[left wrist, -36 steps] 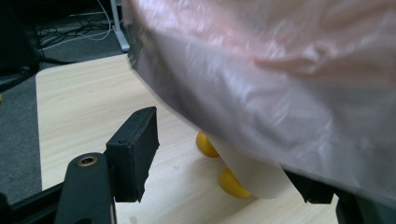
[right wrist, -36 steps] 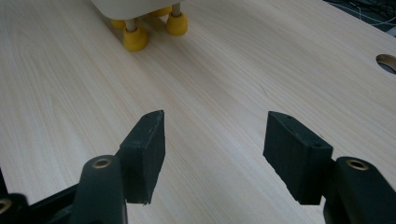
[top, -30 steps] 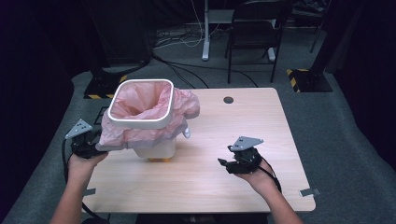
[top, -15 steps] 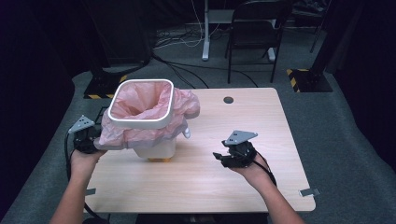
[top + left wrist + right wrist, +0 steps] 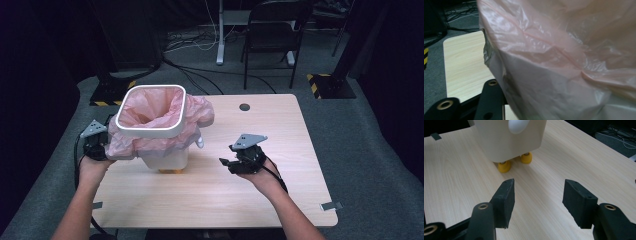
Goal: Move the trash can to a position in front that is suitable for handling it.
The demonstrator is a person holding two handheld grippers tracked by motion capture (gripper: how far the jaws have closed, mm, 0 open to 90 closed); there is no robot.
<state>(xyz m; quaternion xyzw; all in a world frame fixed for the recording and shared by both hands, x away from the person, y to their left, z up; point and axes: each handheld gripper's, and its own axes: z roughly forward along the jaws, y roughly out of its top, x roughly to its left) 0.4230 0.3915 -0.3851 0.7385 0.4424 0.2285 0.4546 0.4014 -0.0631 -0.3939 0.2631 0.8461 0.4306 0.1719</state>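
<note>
In the high view we see a white bin (image 5: 165,152) standing on the left half of the wooden desk (image 5: 280,125), lined with a pink bag (image 5: 150,107) whose surplus film folds out over the rim and hangs down the sides. Our left gripper (image 5: 97,145) sits at the bin's left flank, touching the hanging film. Our right gripper (image 5: 235,162) hovers over bare desk, apart from the bin and to its right, pointed toward it.

In the left gripper view the pink bag (image 5: 564,62) lies directly against the camera, its crinkled film draped over the white bin wall (image 5: 541,100). One black jaw rises at the lower left; the other is hidden behind the film. The jaws have just been opening, with film between them; we cannot tell whether the pads press on it.

In the right gripper view the right gripper (image 5: 537,202) stands with its jaws wide apart and nothing between them. Ahead is the bin's lower body (image 5: 509,140), resting on yellow feet (image 5: 504,167), near the jaws and not touching them.
</note>
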